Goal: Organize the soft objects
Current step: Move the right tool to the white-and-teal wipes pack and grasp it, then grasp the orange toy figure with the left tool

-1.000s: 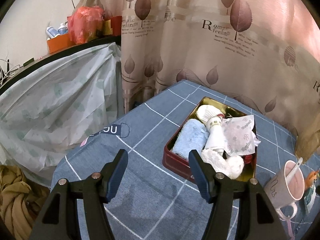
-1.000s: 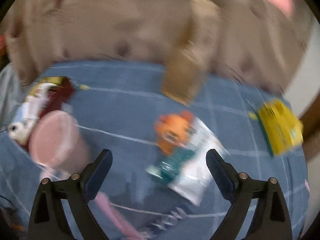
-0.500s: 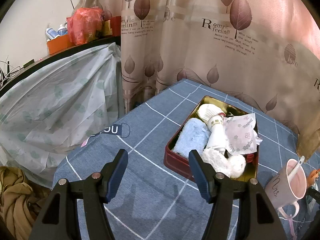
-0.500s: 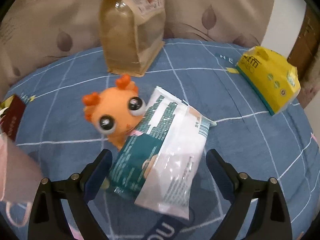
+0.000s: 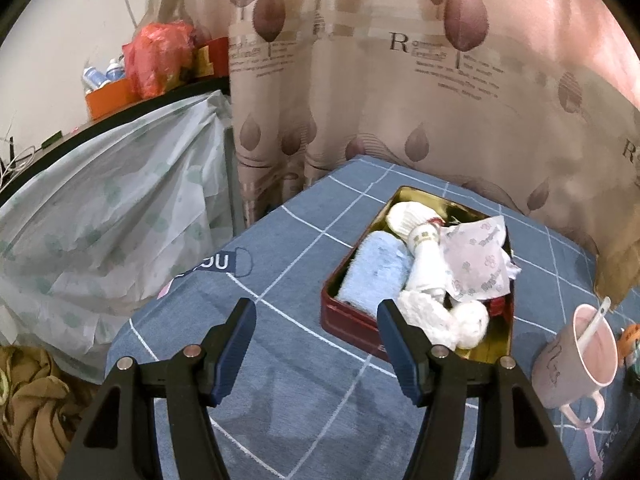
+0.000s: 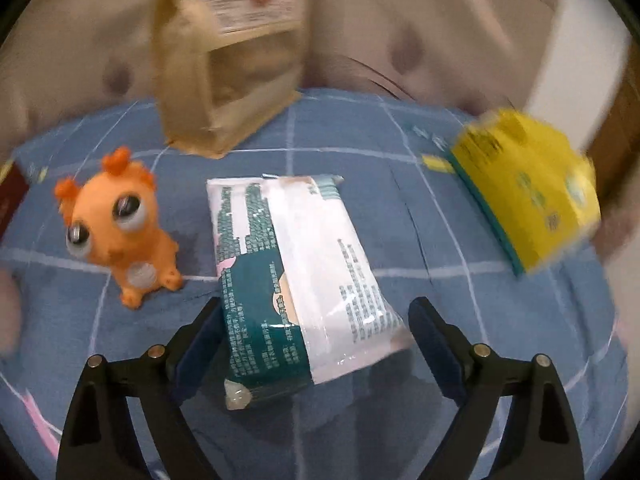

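Landmark: red tin [image 5: 360, 322], gold inside, on the blue checked cloth [image 5: 288, 288].

- Blue towel [image 5: 374, 274]: folded, in the tin's near-left part.
- White bottle [image 5: 426, 258]: lies along the tin's middle, partly under a printed tissue sheet [image 5: 476, 260] at the tin's right side.
- White fluffy bundle [image 5: 444, 320]: at the tin's near end; what lies under it is hidden.
- Pink mug [image 5: 580, 364] with a white spoon: just right of the tin.
- Left gripper [image 5: 316, 344]: jaws wide apart and empty, hovering over bare cloth at the tin's near-left corner; its right finger overlaps the tin's near edge in view.

Right wrist view, blurred; only a dark red sliver of the tin shows at the left edge.

- Orange big-eyed toy [image 6: 120, 236]: upright, to the right of that sliver.
- Teal-and-white tissue pack [image 6: 296, 280]: flat on the cloth, beyond the toy from the tin, its near end between the fingers.
- Right gripper [image 6: 316, 336]: jaws have just been closing a little yet stand wide; the left finger is close beside the pack, contact unclear, the right finger apart from it. Nothing gripped.
- Brown paper bag [image 6: 224, 60]: top cut off, label unreadable.
- Yellow pack [image 6: 528, 192]: far right, smeared.
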The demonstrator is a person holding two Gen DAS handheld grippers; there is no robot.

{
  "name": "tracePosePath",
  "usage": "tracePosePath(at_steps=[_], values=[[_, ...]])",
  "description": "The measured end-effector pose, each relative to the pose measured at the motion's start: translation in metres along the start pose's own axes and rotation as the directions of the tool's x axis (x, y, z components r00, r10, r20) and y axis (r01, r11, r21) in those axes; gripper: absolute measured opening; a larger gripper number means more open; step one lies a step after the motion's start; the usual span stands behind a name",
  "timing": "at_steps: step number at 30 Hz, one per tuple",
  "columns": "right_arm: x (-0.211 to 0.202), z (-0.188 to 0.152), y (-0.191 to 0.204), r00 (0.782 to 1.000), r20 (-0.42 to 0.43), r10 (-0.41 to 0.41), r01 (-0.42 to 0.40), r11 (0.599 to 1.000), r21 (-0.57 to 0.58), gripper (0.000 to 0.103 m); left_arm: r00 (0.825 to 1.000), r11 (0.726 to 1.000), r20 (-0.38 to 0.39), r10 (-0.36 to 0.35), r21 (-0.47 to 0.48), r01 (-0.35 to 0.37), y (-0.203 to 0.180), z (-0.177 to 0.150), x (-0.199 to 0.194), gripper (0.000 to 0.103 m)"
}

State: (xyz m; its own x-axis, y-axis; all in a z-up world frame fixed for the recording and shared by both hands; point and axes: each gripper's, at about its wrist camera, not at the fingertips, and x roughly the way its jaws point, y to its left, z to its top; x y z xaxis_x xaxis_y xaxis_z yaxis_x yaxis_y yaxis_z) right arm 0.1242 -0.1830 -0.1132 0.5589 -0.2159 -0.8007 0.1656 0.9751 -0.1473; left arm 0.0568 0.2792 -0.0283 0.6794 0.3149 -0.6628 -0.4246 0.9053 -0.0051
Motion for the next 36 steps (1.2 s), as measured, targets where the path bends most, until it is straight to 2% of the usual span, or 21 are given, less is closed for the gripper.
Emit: tracePosePath(at_steps=[3,7,10,13,15,19,22,25,29,32,36], values=[[0.004,0.001,0.008,0.999,0.016,0.038,-0.036,0.994,-0.102,0.089,0.999,0.999,0.01,-0.036,0.029,0.036,-0.01,-0.002,-0.006,0.065],[0.015,0.012,0.0,0.996,0.018,0.088,-0.086,0.993,-0.082,0.087,0.995,0.988,0.035,-0.095,0.127,0.089,-0.039,-0.008,-0.025,0.065],[0.025,0.017,-0.008,0.991,0.012,0.136,-0.136,0.99,-0.037,0.073,0.987,0.969,0.047,-0.154,0.205,0.141,-0.067,-0.014,-0.045,0.065],[0.023,0.018,-0.01,0.989,0.024,0.144,-0.144,0.989,-0.024,0.067,0.971,0.938,0.025,-0.236,0.267,0.221,-0.098,-0.019,-0.063,0.065],[0.019,0.016,-0.009,0.99,0.034,0.133,-0.132,0.99,-0.039,0.065,0.956,0.907,-0.005,-0.294,0.315,0.281,-0.122,-0.024,-0.07,0.065],[0.012,0.008,-0.019,0.993,0.039,0.107,-0.105,0.994,-0.037,0.064,0.913,0.83,-0.063,-0.404,0.395,0.394,-0.175,-0.038,-0.085,0.065],[0.008,-0.001,-0.036,0.996,0.033,0.084,-0.084,0.996,-0.023,0.064,0.862,0.758,-0.143,-0.487,0.421,0.498,-0.214,-0.053,-0.09,0.065],[0.005,-0.011,-0.052,0.997,0.035,0.067,-0.066,0.998,-0.016,0.064,0.825,0.705,-0.193,-0.531,0.44,0.557,-0.248,-0.067,-0.093,0.065],[0.007,-0.015,-0.068,0.996,0.029,0.088,-0.089,0.995,0.042,0.064,0.781,0.657,-0.258,-0.569,0.429,0.62,-0.285,-0.074,-0.085,0.065],[0.01,-0.013,-0.066,0.997,0.027,0.076,-0.077,0.997,0.031,0.065,0.76,0.637,-0.293,-0.58,0.419,0.647,-0.31,-0.076,-0.075,0.065],[0.011,-0.014,-0.07,0.995,0.023,0.097,-0.097,0.994,0.045,0.065,0.762,0.625,-0.319,-0.564,0.438,0.646,-0.343,-0.082,-0.06,0.065]])
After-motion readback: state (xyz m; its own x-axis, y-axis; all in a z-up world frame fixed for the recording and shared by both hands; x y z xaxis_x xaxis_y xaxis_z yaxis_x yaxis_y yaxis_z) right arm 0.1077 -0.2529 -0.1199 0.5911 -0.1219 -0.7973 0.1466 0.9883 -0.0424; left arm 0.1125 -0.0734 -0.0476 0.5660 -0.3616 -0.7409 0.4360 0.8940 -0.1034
